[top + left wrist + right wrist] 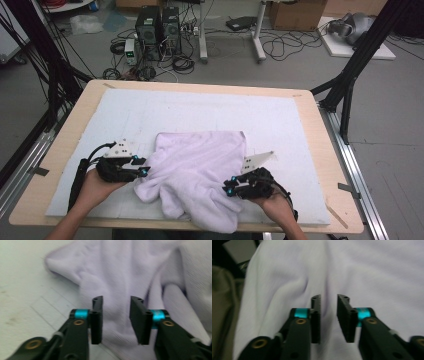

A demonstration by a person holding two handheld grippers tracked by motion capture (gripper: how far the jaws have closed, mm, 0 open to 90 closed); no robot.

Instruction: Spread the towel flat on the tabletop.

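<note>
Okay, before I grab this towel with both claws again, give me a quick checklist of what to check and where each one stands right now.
1. Left claw open with towel cloth in the gap: ok, jaws stand apart over a fold.
2. Right claw open over the cloth: ok, a narrow gap with a ridge of cloth under it.
3. Pads pressing on cloth: not ok, neither pair pinches it.
4. Towel lying flat: not ok, it is bunched and wrinkled, and its near edge hangs past the white mat.
5. Claws on opposite sides of the towel: ok in the high view.
6. Which layer each claw would catch: cannot tell.
</note>
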